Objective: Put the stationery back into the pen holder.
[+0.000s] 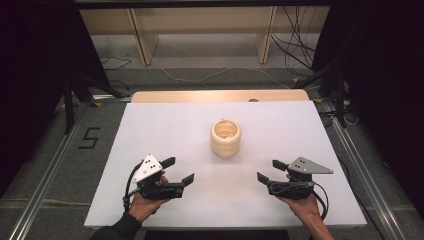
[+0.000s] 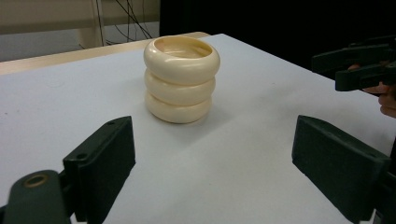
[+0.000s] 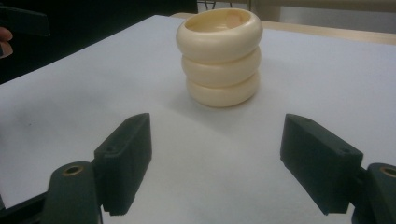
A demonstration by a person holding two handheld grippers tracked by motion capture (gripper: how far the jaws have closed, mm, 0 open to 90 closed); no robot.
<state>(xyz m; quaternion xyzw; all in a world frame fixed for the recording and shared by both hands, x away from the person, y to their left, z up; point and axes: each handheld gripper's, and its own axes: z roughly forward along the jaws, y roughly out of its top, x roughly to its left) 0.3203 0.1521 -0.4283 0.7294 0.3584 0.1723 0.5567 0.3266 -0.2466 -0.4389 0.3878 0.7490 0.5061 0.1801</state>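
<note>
A stack of three cream rings (image 1: 225, 138) stands upright near the middle of the white table top (image 1: 165, 125). My left gripper (image 1: 178, 170) rests near the front left, open, jaws wide apart and pointing toward the ring stack (image 2: 181, 79), with nothing between them. My right gripper (image 1: 270, 170) sits at the front right, also open and empty, facing the ring stack (image 3: 220, 57) from the other side. Both stay well short of the rings. In the left gripper view the right gripper (image 2: 359, 67) appears at the far right edge.
Behind the white top a strip of wooden table (image 1: 220, 95) shows. Wooden shelf legs (image 1: 142, 40) and loose cables (image 1: 295, 50) lie on the floor beyond. Metal rails (image 1: 45, 175) run along both sides of the table.
</note>
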